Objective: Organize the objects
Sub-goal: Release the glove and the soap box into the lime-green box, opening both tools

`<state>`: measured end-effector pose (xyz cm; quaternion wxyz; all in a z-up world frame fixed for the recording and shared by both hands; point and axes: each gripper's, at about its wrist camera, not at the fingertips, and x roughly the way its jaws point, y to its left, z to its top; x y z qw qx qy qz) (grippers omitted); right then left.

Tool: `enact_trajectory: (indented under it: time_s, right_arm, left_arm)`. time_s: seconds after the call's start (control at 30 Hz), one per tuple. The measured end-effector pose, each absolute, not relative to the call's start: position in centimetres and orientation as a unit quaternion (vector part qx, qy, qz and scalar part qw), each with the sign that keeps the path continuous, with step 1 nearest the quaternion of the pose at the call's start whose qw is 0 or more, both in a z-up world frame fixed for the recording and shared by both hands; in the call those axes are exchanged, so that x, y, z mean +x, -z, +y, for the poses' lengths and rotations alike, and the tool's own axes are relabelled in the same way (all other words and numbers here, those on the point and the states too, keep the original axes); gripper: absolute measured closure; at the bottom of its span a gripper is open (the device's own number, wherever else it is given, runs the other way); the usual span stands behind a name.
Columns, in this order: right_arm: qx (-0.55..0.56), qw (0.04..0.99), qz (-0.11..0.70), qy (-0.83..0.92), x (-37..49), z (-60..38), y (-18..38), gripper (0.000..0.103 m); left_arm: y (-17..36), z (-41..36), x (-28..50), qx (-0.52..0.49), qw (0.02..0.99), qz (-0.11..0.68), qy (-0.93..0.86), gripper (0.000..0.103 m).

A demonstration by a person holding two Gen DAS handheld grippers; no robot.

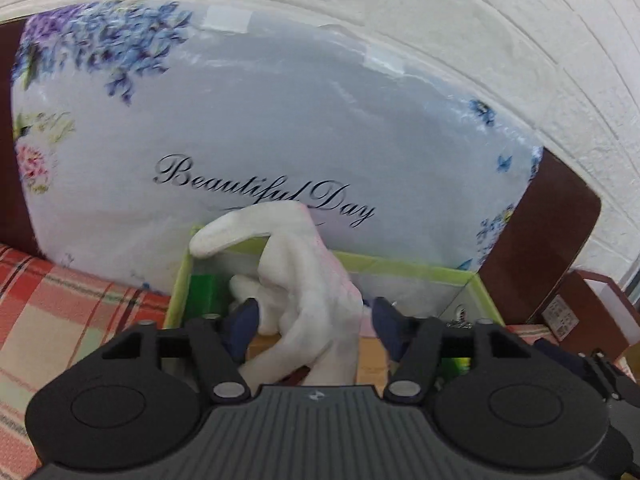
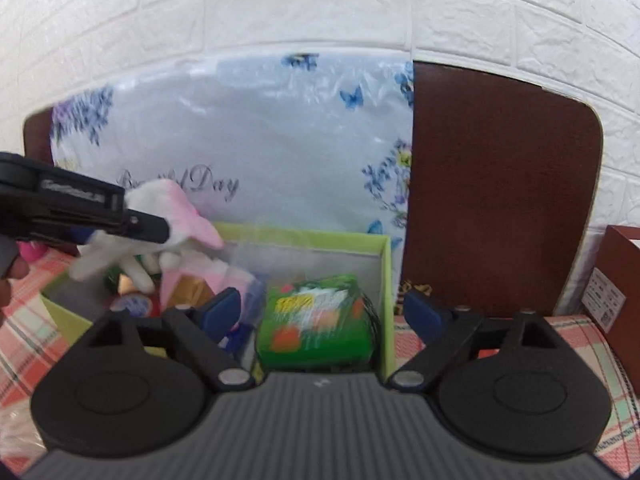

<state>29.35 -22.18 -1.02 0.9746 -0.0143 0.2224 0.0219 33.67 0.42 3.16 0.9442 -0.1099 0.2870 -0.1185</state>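
Left wrist view: left gripper (image 1: 314, 326) with jaws spread, blue pads either side of a white-and-pink plush rabbit (image 1: 308, 280) without visibly pressing on it; rabbit draped over the far wall of a green-rimmed box (image 1: 420, 266), one ear lying across the far left corner; box resting on a plaid bedcover (image 1: 60, 320), against a floral pillow (image 1: 280, 120) lettered "Beautiful Day", itself propped on a brown headboard (image 1: 548, 232) below a white brick wall (image 1: 480, 20). Right wrist view: right gripper (image 2: 326, 314) with jaws spread wide and nothing clamped between them, poised over the near right corner of the box (image 2: 386, 280); green packet (image 2: 316, 316) lying inside along the right wall; plush rabbit (image 2: 176, 220) at the far left of the box, the left gripper's (image 2: 166, 230) black finger in front of it; small items beneath the rabbit too blurred to identify; brown carton (image 2: 620, 276) at the right edge of the bedcover (image 2: 580, 340).
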Motion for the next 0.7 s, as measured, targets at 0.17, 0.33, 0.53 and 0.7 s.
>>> enact_trajectory:
  time_s: [0.17, 0.33, 0.53, 0.7]
  right_arm:
    - [-0.019, 0.980, 0.198, -0.025, 26.6, -21.5, 1.4, 0.000]
    - [-0.016, 0.978, 0.206, -0.028, 24.7, -20.9, 1.1, 0.000]
    - [0.004, 0.979, 0.198, -0.037, 21.1, -21.0, -0.6, 0.000]
    - [0.014, 0.980, 0.191, -0.052, 17.3, -21.0, -1.5, 0.000]
  left_arm:
    - [-3.1, 2.2, 30.0, -0.097, 0.952, 0.262, 0.125, 0.031]
    - [-4.2, 2.8, 27.6, -0.090, 0.954, 0.261, 0.116, 0.028]
    - [-4.9, 2.7, 25.5, -0.100, 0.945, 0.287, 0.121, 0.022]
    - [-4.8, 3.0, 21.4, -0.120, 0.943, 0.280, 0.131, 0.022]
